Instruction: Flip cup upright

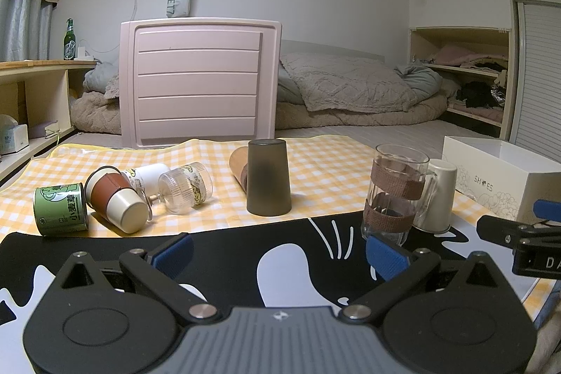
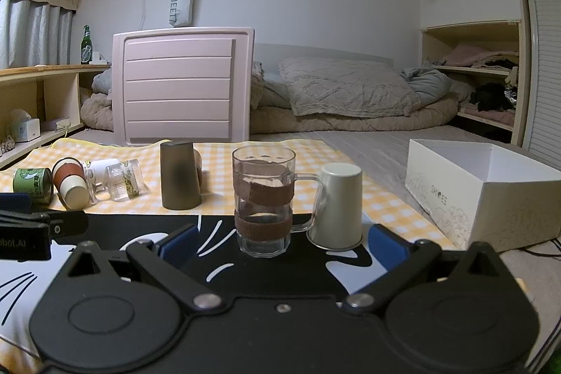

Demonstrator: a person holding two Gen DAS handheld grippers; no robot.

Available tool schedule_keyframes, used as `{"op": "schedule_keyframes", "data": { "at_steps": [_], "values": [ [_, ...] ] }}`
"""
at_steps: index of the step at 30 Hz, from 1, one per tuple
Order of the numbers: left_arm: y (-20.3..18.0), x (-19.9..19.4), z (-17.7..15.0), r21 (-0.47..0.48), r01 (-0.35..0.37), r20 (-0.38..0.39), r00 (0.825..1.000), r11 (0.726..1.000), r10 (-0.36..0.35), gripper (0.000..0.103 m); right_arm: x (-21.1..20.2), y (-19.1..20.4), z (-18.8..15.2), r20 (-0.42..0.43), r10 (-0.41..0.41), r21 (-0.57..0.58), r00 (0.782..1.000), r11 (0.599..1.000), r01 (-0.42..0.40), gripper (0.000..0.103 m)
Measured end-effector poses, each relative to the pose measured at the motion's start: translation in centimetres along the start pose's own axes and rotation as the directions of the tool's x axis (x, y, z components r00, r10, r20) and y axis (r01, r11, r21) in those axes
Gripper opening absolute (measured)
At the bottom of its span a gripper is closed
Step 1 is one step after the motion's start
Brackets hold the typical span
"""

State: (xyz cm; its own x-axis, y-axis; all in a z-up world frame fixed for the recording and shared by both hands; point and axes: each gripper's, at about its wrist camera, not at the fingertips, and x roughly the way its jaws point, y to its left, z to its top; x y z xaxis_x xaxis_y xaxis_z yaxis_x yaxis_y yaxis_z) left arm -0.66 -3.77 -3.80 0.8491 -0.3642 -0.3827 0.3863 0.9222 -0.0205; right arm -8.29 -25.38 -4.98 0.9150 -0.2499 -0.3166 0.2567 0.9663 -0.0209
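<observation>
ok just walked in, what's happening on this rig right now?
Cup-flipping setup, nothing grasped yet. Both grippers are open and hover over the black cat-print mat: the left gripper faces the dark tumbler, which stands upside down on the checked cloth; the right gripper faces the upright glass mug and the inverted white cup beside it. More cups and a green tin lie tipped over on the left.
</observation>
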Motion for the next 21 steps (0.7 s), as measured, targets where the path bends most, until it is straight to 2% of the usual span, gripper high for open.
{"op": "schedule_keyframes", "data": {
  "at_steps": [21],
  "values": [
    [-0.03,-0.07,0.12,0.002,-0.002,0.002,1.000,1.000,0.002,0.103,-0.02,0.00,0.00,0.000,0.000,0.000,1.000,1.000,0.000,0.103]
  ]
}}
